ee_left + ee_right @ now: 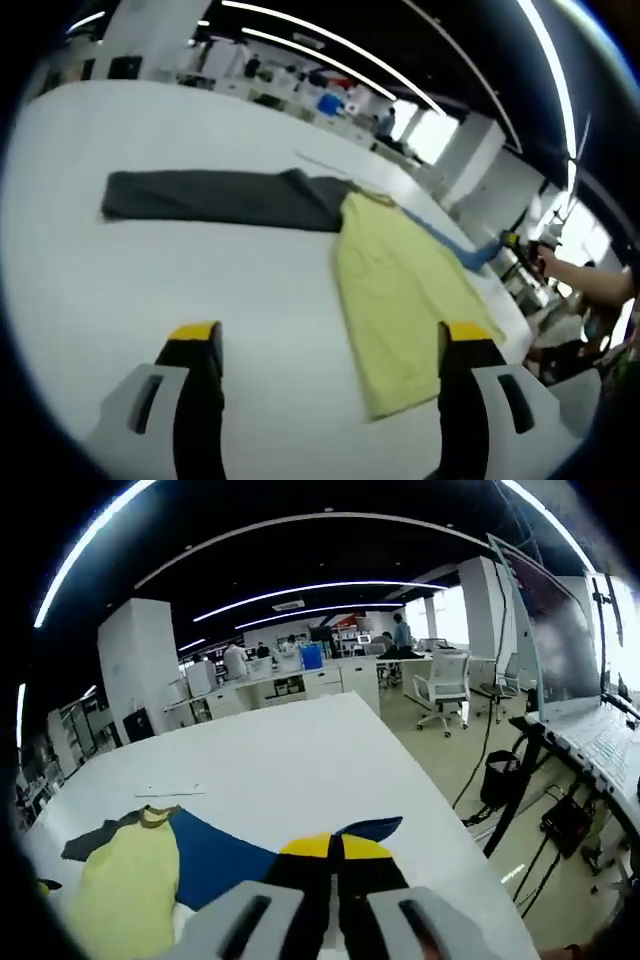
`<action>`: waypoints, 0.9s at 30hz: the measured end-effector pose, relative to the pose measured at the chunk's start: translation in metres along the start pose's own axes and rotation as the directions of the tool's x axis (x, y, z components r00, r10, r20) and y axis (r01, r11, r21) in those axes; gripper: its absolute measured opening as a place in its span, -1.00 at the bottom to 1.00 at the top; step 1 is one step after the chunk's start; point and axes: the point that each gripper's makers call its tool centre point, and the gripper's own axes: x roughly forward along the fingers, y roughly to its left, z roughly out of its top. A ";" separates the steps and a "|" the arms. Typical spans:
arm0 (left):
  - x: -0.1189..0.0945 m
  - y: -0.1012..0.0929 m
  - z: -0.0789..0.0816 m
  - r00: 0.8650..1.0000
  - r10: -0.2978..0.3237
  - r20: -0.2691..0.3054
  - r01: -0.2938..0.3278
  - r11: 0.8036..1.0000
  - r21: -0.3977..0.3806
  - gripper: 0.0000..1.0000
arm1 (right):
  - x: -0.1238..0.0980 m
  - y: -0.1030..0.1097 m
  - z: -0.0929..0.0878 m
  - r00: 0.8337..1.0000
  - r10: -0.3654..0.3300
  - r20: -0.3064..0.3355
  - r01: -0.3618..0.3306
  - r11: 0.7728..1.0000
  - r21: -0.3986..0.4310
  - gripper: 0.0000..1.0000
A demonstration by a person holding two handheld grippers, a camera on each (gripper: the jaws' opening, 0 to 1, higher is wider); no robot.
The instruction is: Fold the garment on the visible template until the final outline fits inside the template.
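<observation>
In the left gripper view the left gripper [330,345] hangs over the white table [130,290] with its two yellow-tipped jaws standing wide apart at the bottom of the frame, nothing between them but bare tabletop and the lower edge of cloth. The yellow garment [395,300] lies flat right of centre, running from the middle of the frame down toward the lower right, its near corner just beside the right-hand jaw. A dark grey garment [225,197] stretches across the upper left, its right end touching the top of the yellow one. A strip of blue template [455,248] peeks out along the far edge of the yellow cloth, toward the right of the frame. At the far right a person's hand [560,268] reaches in near the table's edge. In the right gripper view the right gripper [333,855] sits at the bottom centre with its yellow tips pressed together, and I cannot make out anything caught between them. The blue template [225,858] spreads just beyond those tips, with the yellow garment [125,885] overlapping its left side in the lower left of the frame and a sliver of the dark grey garment [90,842] at its upper edge. An office chair [442,692] stands on the floor beyond the table at the upper right.
</observation>
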 end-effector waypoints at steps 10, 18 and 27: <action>0.001 -0.005 0.000 1.000 -0.017 0.016 0.017 1.000 0.016 0.69 | 0.041 0.126 0.026 0.959 0.282 -0.020 -0.281 0.944 -0.172 -1.00; -0.002 0.000 0.005 0.999 -0.010 0.045 0.010 1.000 -0.010 0.68 | 0.064 0.210 0.021 0.902 0.429 -0.047 -0.429 0.881 -0.200 -1.00; 0.001 0.002 0.007 0.998 -0.011 0.057 0.013 1.000 -0.025 0.67 | 0.070 0.296 0.026 0.820 0.570 -0.048 -0.567 0.799 -0.201 -1.00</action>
